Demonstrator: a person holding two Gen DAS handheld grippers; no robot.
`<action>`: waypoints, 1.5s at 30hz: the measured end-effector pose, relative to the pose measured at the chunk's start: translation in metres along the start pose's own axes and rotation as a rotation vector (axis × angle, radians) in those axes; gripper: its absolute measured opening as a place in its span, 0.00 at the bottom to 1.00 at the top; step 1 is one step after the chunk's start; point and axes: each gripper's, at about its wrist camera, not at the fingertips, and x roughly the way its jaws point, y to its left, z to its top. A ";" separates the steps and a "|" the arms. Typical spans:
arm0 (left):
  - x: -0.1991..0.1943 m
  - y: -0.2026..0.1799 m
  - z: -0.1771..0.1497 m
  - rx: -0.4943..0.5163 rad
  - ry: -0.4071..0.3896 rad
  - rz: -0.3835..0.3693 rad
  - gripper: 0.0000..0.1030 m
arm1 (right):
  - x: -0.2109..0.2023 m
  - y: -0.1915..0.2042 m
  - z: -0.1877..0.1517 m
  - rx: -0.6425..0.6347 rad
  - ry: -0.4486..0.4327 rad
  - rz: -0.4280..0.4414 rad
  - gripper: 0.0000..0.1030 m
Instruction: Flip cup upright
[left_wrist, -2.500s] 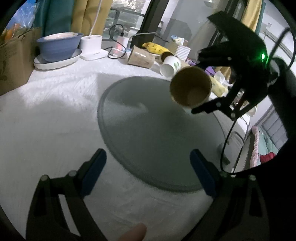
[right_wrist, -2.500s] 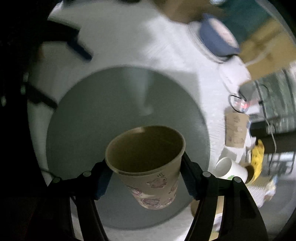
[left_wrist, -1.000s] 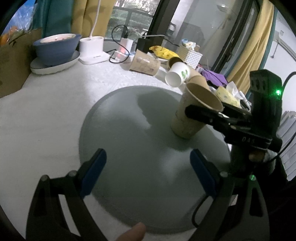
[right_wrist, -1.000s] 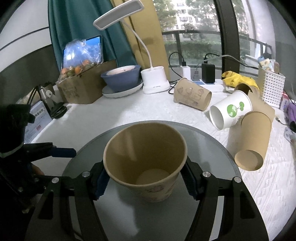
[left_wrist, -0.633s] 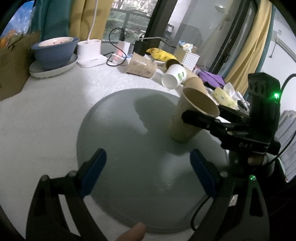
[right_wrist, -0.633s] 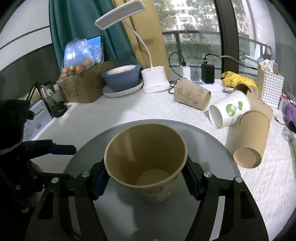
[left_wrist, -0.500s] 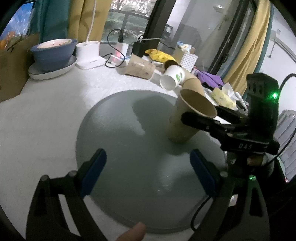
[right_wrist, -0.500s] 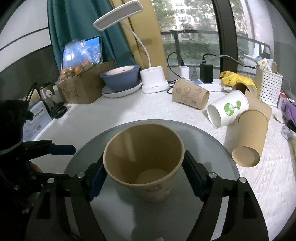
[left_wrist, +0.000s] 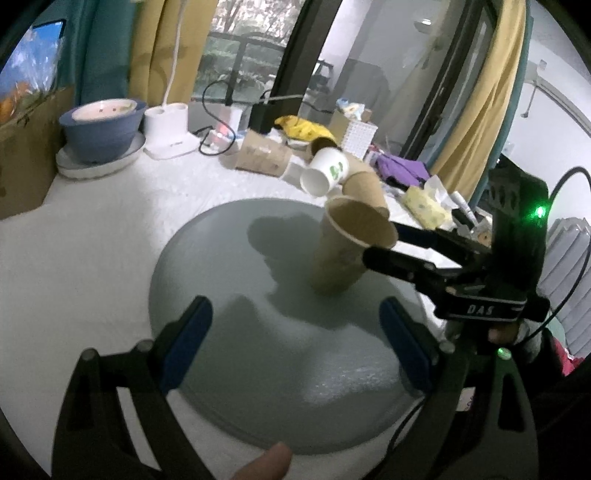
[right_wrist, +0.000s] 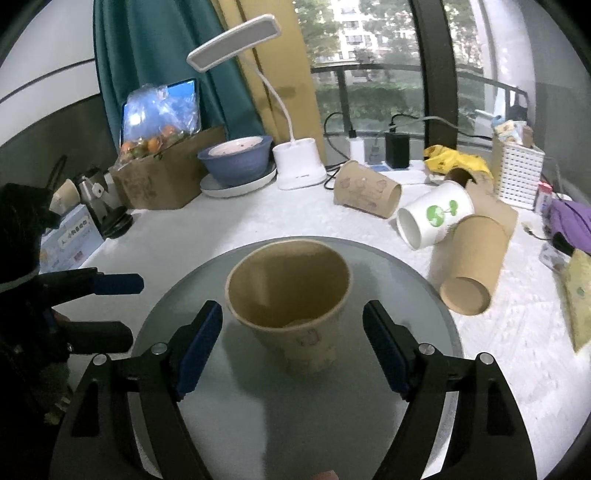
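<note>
The brown paper cup (right_wrist: 291, 310) is seen upright on the grey round mat (right_wrist: 406, 280), flanked untouched by the spread right gripper (right_wrist: 291, 339), the left gripper (left_wrist: 291, 347) likewise held apart.

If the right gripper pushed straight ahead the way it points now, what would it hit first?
The brown paper cup, standing upright on the grey round mat right between the open right gripper fingers; its pads look clear of the cup.

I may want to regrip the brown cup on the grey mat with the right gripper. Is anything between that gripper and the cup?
Nothing visible. The right gripper is open, with the upright brown cup standing between its fingers on the grey mat. The tipped cups lie off to the side.
</note>
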 end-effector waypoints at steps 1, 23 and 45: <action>-0.004 -0.003 0.001 0.006 -0.010 -0.001 0.90 | -0.004 0.000 0.000 0.002 -0.003 -0.006 0.79; -0.076 -0.059 0.012 0.129 -0.283 0.114 0.90 | -0.150 0.038 0.011 -0.019 -0.247 -0.139 0.79; -0.139 -0.080 0.008 0.188 -0.566 0.281 0.91 | -0.192 0.036 0.012 0.030 -0.310 -0.221 0.79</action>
